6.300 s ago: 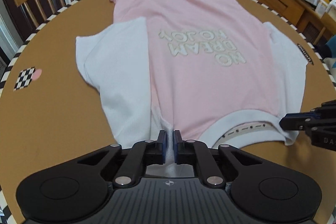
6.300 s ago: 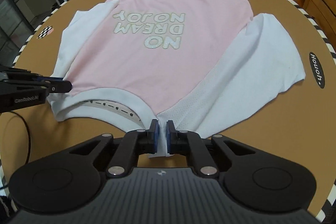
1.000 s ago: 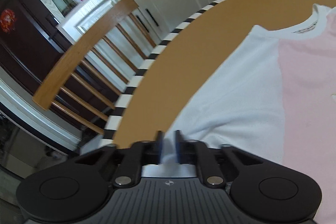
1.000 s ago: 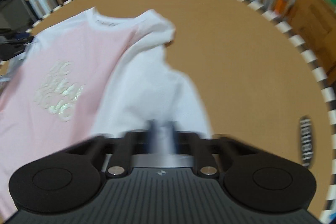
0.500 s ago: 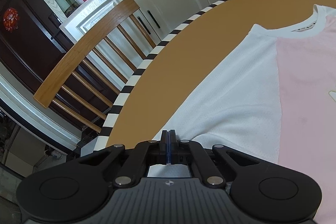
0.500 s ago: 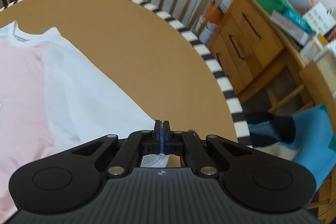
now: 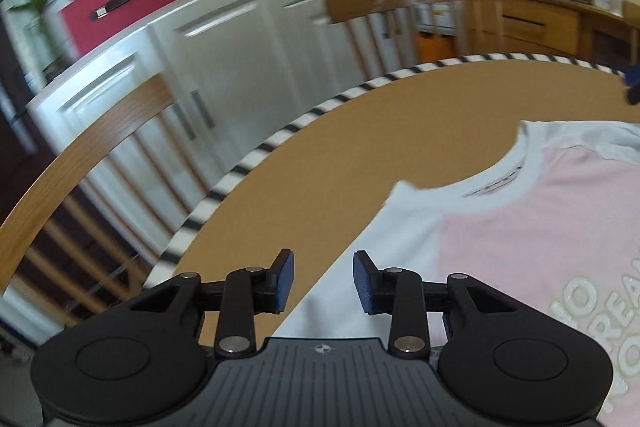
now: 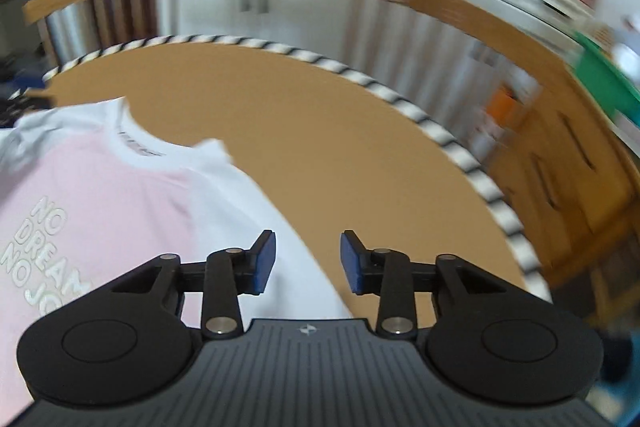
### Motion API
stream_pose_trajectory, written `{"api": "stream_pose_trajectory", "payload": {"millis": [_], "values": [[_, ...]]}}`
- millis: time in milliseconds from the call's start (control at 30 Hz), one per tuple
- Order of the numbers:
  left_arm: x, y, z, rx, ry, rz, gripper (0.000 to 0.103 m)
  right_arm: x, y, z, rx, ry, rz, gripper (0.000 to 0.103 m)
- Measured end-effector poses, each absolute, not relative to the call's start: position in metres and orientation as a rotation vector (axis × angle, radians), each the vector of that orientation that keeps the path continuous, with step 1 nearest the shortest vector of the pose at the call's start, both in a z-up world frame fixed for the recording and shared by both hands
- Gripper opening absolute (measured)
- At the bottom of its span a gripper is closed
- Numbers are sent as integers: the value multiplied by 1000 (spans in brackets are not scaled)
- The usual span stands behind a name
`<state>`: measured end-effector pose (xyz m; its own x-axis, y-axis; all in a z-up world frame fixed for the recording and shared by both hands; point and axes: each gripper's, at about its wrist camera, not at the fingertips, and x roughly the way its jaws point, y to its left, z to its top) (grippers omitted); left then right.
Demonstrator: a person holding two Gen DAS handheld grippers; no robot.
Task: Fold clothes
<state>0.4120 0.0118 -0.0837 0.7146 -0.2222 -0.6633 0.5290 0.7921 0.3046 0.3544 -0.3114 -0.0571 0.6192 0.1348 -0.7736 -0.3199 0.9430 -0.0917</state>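
A pink T-shirt (image 7: 540, 227) with white sleeves, white collar and pale lettering lies flat on the round brown table (image 7: 340, 147), collar toward the far rim. My left gripper (image 7: 323, 281) hovers over the shirt's left white sleeve edge, its jaws opening with nothing pinched between the blue pads. In the right wrist view the same T-shirt (image 8: 100, 195) spreads to the left, and my right gripper (image 8: 307, 263) hangs above its right white sleeve edge on the table (image 8: 340, 147), jaws also opening, nothing held.
The table has a black-and-white striped rim (image 7: 256, 151). Wooden chairs (image 7: 80, 155) (image 8: 440, 11) stand around it. White cabinets (image 7: 224, 39) line the back, a wooden sideboard (image 8: 560, 155) with clutter stands at the right. Bare tabletop lies beyond the collar.
Both grippers let go of the white sleeve edges and opened. Both lifted and tilted up, so the views swung toward the collar and far rim; the shirt lies flat.
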Motion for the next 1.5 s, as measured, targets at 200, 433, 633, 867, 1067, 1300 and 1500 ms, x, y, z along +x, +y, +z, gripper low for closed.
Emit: {"api": "stream_pose_trajectory", "payload": {"millis": [200, 433, 633, 867, 1067, 1300, 1500], "values": [[447, -15, -106, 546, 729, -534, 46, 399, -282, -75, -226, 902, 336, 38], [468, -3, -111, 277, 859, -586, 36, 428, -269, -97, -163, 976, 441, 1], [452, -14, -115, 369, 780, -569, 3, 431, -247, -91, -364, 919, 423, 1], [482, -32, -109, 435, 716, -419, 3, 486, -227, -88, -417, 883, 359, 1], [510, -39, -118, 485, 707, -343, 3, 519, -216, -101, -434, 891, 306, 1], [501, -24, -95, 465, 658, -330, 24, 508, -232, -84, -354, 879, 287, 16], [433, 82, -65, 433, 661, -265, 34, 430, -353, -42, -195, 863, 217, 30]]}}
